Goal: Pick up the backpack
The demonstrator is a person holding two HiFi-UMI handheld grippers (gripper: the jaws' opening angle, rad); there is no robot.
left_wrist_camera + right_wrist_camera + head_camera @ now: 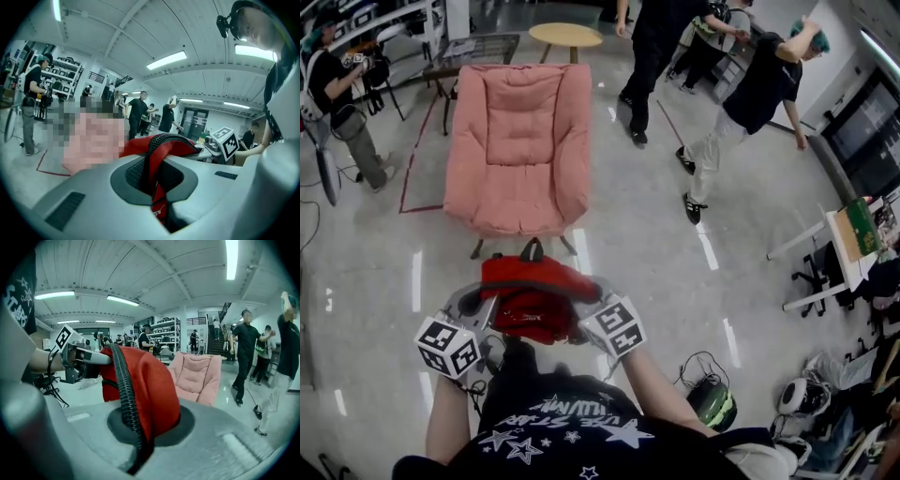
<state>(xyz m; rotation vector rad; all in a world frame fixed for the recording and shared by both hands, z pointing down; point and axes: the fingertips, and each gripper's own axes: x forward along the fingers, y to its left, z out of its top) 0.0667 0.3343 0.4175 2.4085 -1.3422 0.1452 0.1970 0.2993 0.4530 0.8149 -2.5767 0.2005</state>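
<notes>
A red backpack with black trim hangs between my two grippers in front of my chest, off the floor. My left gripper is shut on a red strap with black mesh edging. My right gripper is shut on the red fabric beside a black ribbed edge. In the right gripper view the left gripper shows beyond the backpack, with its marker cube. The backpack's lower part is hidden behind the grippers in the head view.
A pink cushioned chair stands straight ahead on the shiny floor. Several people stand beyond it at the right, another person at the far left. A round table is behind the chair. Cables and a helmet lie at my right.
</notes>
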